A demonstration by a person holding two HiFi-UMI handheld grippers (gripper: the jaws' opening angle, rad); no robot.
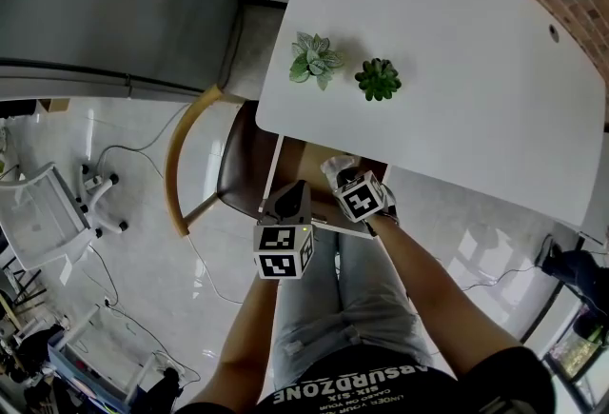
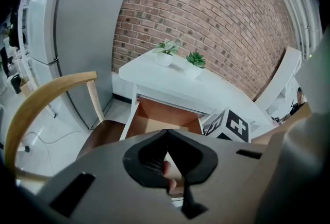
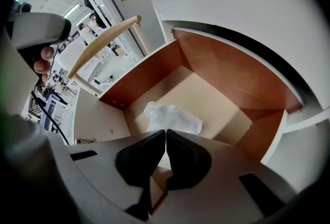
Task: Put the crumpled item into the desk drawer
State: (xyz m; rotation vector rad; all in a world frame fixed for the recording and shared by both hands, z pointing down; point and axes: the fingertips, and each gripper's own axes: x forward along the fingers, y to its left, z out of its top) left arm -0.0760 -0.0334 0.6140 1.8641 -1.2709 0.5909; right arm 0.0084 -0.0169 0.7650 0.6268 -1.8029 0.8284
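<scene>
The desk drawer stands pulled out under the white desk; its brown inside shows in the right gripper view and the left gripper view. The white crumpled item hangs at the tips of my right gripper, low inside the drawer. That gripper points steeply down, and its jaws are shut on an edge of the crumpled item. My left gripper hovers just left of it over the drawer's near corner. It is shut with nothing held.
Two small potted plants stand on the desk near its edge. A chair with a curved wooden back and brown seat is left of the drawer. A tall grey cabinet fills the far left. Cables lie on the tiled floor.
</scene>
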